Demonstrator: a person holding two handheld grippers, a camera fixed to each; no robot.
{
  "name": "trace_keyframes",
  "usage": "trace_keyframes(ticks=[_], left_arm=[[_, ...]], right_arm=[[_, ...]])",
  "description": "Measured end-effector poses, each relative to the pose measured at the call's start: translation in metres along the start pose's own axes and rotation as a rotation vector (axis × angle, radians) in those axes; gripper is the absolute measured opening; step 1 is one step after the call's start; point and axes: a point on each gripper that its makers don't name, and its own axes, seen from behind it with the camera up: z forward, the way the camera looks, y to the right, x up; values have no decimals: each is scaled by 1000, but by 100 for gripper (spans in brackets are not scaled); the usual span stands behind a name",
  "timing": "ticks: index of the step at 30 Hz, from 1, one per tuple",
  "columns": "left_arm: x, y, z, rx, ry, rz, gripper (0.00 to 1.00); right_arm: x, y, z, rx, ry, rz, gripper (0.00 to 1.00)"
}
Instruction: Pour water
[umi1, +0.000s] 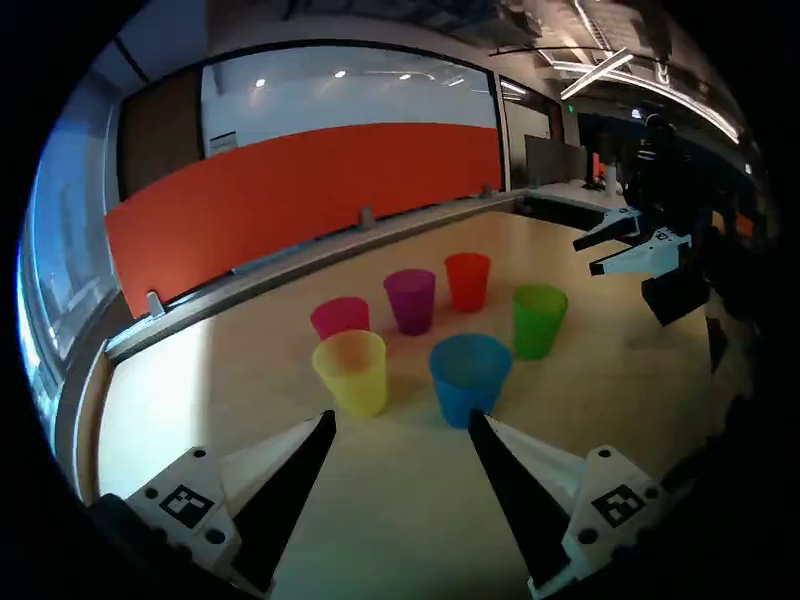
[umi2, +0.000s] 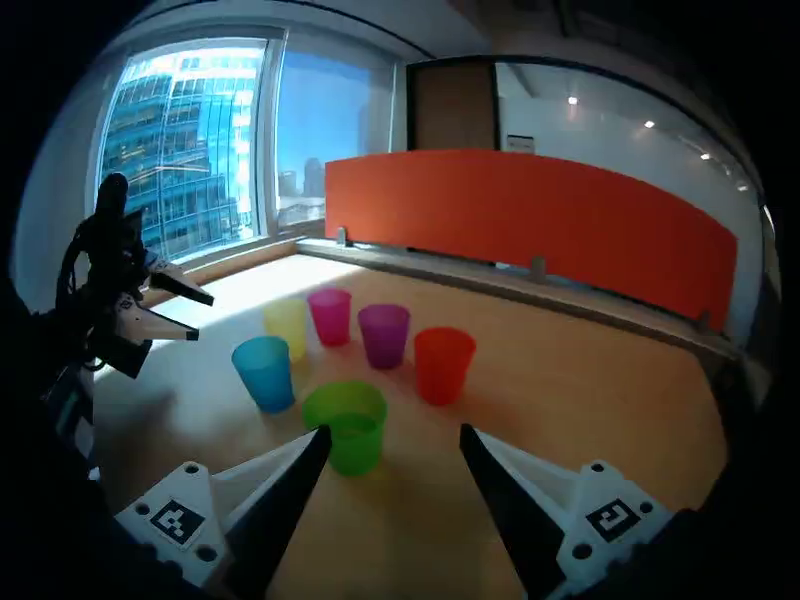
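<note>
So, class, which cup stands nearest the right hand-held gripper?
The green cup, right before the right hand-held gripper; the blue cup and red cup stand farther back.

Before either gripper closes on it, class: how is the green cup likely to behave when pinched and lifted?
The green cup looks like thin, translucent plastic, so probably light and liable to flex under a hard pinch. It narrows toward its base, so a sideways push might tip it.

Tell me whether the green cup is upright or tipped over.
Upright: the green cup stands on its base, open rim facing up.
</note>
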Motion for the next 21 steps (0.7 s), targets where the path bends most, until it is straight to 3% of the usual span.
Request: trace_keyframes(ticks=[6, 12, 21], left_arm=[[18, -17, -12, 100, 90, -28, 99], [25, -22, -20, 147, 146, -69, 99], [41, -31, -34, 241, 226, -87, 99]], right_arm=[[18, 6, -8, -53, 81, 23, 100], [27, 18, -18, -130, 139, 28, 100], [41, 42, -42, -252, 249, 80, 100]])
